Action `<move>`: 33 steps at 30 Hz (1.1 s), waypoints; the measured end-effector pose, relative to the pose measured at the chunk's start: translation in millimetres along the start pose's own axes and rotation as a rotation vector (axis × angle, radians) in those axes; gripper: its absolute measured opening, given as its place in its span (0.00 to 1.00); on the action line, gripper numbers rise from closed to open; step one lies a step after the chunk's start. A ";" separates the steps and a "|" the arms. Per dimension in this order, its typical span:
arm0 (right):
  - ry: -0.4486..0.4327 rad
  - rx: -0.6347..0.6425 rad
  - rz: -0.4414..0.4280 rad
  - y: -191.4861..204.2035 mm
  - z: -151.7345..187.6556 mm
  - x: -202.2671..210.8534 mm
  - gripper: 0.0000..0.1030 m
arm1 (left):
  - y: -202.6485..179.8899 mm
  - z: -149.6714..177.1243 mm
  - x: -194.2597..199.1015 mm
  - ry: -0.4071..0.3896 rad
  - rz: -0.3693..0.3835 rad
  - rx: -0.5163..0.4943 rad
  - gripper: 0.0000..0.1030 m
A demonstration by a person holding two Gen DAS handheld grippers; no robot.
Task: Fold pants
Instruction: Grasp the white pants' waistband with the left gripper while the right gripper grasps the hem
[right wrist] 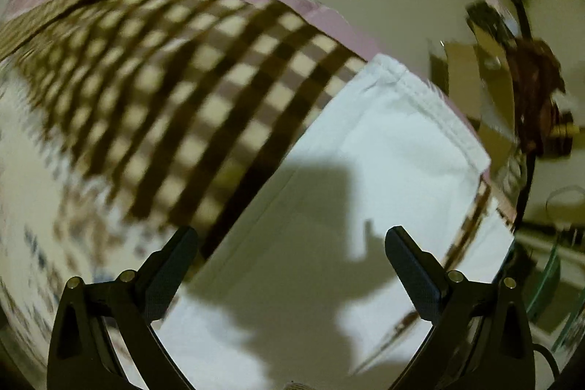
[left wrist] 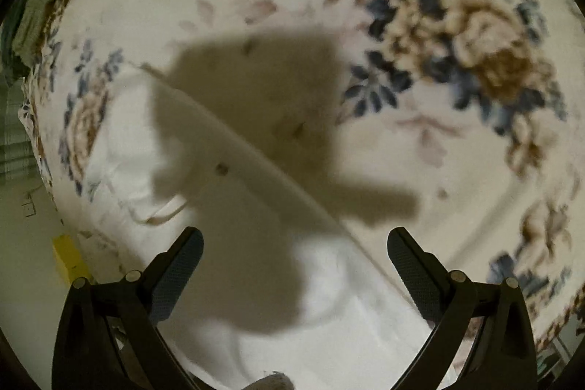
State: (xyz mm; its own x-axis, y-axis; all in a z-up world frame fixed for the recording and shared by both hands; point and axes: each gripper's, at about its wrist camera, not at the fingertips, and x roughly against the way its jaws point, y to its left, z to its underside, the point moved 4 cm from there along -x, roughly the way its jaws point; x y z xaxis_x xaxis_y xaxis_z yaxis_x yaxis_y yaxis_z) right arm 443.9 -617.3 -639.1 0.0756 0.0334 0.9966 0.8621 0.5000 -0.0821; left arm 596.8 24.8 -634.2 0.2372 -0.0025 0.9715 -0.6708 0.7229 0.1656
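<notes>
Both the left claw (left wrist: 295, 240) and right claw (right wrist: 291, 238) are hanging wide open, empty, over the white pants (right wrist: 384, 141) filling each frame's lower half.

A floral bedspread (left wrist: 420, 141), a brown checked blanket (right wrist: 175, 104) edged by pink cloth (right wrist: 329, 18)

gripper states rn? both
Left gripper: open, empty, above the white fabric pants.
Right gripper: open, empty, above the white pants' hemmed end.
</notes>
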 end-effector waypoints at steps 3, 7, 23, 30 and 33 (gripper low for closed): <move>0.081 -0.069 0.042 -5.1 -5.0 -22.1 0.95 | 4.0 -6.0 -15.5 0.009 -0.027 -0.004 0.99; 0.109 -0.070 0.053 -5.6 -3.3 -39.0 0.73 | 19.7 -10.4 -19.2 -0.018 0.026 0.016 0.63; -0.119 0.087 -0.130 -30.4 49.0 84.8 0.04 | 151.1 57.3 107.5 -0.262 0.545 0.014 0.04; -0.198 0.073 -0.171 -127.5 72.5 131.8 0.04 | 223.5 118.1 124.4 -0.331 0.642 -0.070 0.03; -0.219 0.080 -0.153 -171.6 100.8 138.4 0.04 | 252.6 150.1 101.0 -0.352 0.628 -0.097 0.03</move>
State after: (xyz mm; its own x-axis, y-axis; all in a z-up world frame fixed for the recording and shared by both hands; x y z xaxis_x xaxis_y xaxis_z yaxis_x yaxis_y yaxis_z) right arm 255.9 -611.2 -486.2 -0.1704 0.1343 0.9762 0.8120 0.5804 0.0619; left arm 345.8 103.5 -468.7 -0.4229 0.2229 0.8783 -0.5369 0.7192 -0.4410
